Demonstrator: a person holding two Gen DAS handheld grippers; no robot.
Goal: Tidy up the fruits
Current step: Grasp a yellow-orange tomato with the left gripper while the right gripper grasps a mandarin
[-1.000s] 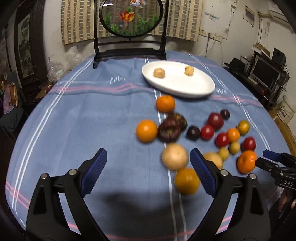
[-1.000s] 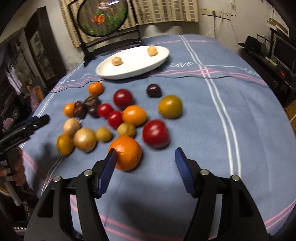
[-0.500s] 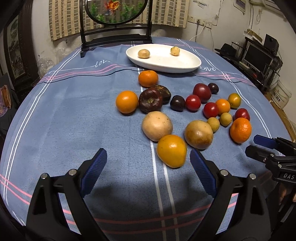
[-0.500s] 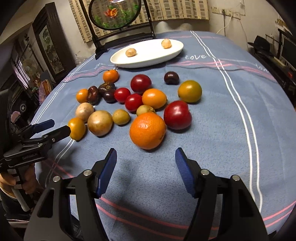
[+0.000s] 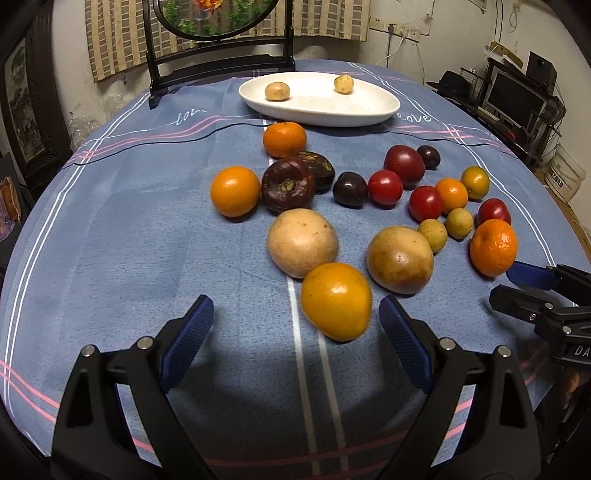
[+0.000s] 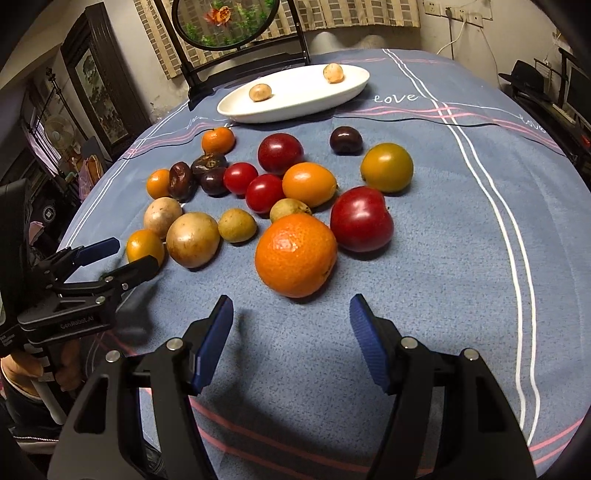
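The left gripper hangs with fingers spread, empty, before the yellow-orange fruit. Centre it first, so a pad doesn't nudge the tan fruit touching it. The right gripper, fingers apart and empty, faces the orange.

Left gripper: lowered and advanced toward yellow-orange fruit, now just ahead of its spread, empty jaws. Fruits: positions on table unaltered.

Round screen cut off at top; hand mostly hidden behind left gripper.
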